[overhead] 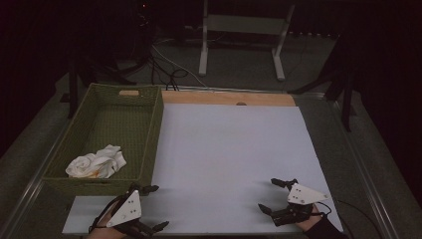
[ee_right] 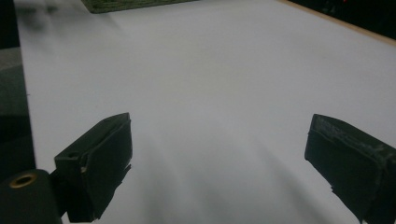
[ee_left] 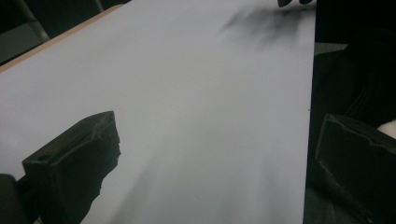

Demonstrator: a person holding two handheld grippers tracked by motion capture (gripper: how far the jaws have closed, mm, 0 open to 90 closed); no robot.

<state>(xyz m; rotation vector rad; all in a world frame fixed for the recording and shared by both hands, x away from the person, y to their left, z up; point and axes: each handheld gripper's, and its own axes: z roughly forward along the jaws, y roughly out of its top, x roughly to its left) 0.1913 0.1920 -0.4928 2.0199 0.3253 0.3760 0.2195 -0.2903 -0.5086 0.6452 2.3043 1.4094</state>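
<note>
Surface [overhead: 234, 149]: plain white sheet, no pattern; tan wood strip [overhead: 229, 98] along 12 o'clock edge.
Basket [overhead: 152, 134] at 10 o'clock: olive green, fine woven texture; pale tan handle slot in far wall.
Cloth [overhead: 97, 163] inside basket: white, crumpled, faint orange-brown stain near lower edge.
Left hand-held gripper [overhead: 149, 208] at 7 o'clock: matte black jaws, light grey three-cornered plate with dark dots.
Right hand-held gripper [overhead: 268, 196] at 5 o'clock: black jaws, same light grey plate, black cable.
Floor beyond surface: dull grey; white frame legs at 12 o'clock.

Crumpled cloth [overhead: 96, 164] in basket [overhead: 149, 144]; both grippers' jaws apart, empty
</note>
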